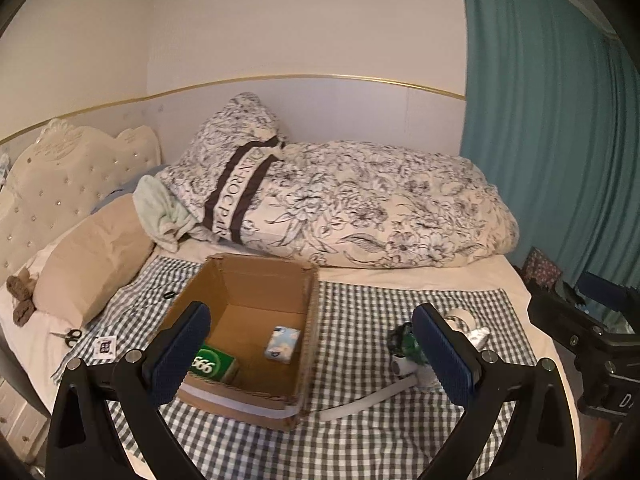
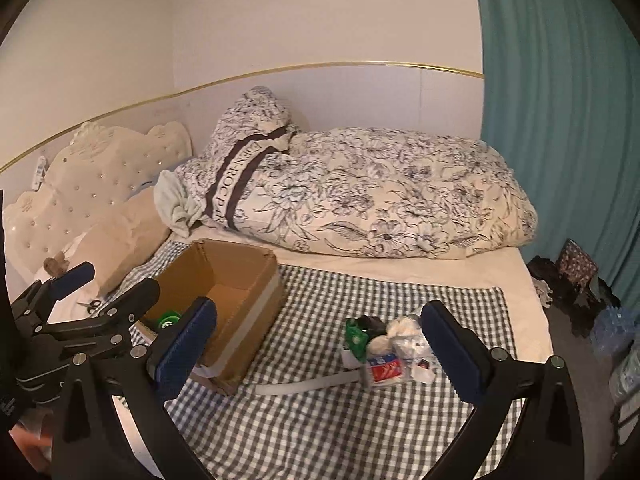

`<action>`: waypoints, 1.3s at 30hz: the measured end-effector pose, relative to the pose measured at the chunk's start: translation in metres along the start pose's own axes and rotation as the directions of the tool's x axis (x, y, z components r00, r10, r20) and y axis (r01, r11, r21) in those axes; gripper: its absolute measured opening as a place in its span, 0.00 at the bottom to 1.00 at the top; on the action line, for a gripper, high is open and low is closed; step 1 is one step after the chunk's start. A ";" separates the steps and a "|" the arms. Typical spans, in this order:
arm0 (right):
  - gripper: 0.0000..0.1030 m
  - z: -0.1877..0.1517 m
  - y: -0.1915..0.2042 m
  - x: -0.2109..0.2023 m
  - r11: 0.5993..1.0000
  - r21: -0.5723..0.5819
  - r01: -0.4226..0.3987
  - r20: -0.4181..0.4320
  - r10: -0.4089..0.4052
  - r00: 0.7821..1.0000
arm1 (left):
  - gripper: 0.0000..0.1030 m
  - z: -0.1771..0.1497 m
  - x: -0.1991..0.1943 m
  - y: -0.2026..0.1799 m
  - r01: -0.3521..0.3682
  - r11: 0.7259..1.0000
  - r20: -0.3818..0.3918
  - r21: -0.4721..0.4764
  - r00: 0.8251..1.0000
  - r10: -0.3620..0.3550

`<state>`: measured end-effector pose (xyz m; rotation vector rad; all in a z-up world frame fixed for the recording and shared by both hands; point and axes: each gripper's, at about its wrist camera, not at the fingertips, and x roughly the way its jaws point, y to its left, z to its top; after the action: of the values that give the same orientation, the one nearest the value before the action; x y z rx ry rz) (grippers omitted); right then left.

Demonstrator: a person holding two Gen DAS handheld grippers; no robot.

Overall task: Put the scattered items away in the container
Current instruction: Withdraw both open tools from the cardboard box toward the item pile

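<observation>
An open cardboard box (image 1: 308, 312) stands on the checked cloth. Inside it lie a green box marked 666 (image 1: 214, 365) and a small pale blue packet (image 1: 282, 343). My left gripper (image 1: 312, 354) is open and empty, held above the box's near right corner. To the right lies a pile of small items (image 2: 384, 344): a green piece (image 2: 356, 334), white bundles and a red and white packet (image 2: 385, 368), with a white strip (image 2: 304, 386) beside it. My right gripper (image 2: 320, 356) is open and empty, between the box (image 2: 256, 304) and the pile.
A floral duvet (image 1: 360, 208) and a beige pillow (image 1: 92, 256) lie behind and left of the box. Scissors (image 1: 70, 336) and a small tag (image 1: 105, 347) lie on the left. A teal curtain (image 1: 560, 120) hangs on the right. The bed's right edge drops to a cluttered floor (image 2: 580, 292).
</observation>
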<state>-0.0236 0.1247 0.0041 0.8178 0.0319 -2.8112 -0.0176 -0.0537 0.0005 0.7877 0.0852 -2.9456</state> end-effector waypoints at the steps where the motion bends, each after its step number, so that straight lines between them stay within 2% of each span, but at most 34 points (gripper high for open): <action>1: 1.00 -0.001 -0.004 0.000 1.000 0.004 0.007 -0.001 -0.007 1.000 | 1.00 0.000 0.001 -0.004 0.005 1.000 0.000 0.007 1.000 -0.005; 14: 1.00 -0.013 -0.057 -0.001 0.995 0.056 0.088 -0.024 -0.087 0.996 | 1.00 -0.004 0.020 -0.057 0.073 0.996 -0.026 0.061 0.997 -0.071; 23: 1.00 -0.021 -0.097 0.010 0.986 0.095 0.136 -0.060 -0.131 0.990 | 1.00 -0.010 0.038 -0.086 0.093 0.990 -0.048 0.106 0.995 -0.088; 30: 1.00 -0.030 -0.116 0.025 0.982 0.115 0.149 -0.086 -0.139 0.986 | 1.00 -0.016 0.058 -0.098 0.103 0.987 -0.081 0.125 0.992 -0.093; 39: 1.00 -0.045 -0.139 0.063 0.976 0.135 0.173 -0.154 -0.152 0.976 | 1.00 -0.029 0.096 -0.109 0.103 0.981 -0.147 0.162 0.986 -0.079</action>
<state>-0.0810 0.2512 -0.0729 1.0979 -0.0928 -2.9287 -0.0967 0.0495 -0.0694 1.0408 -0.1243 -3.0095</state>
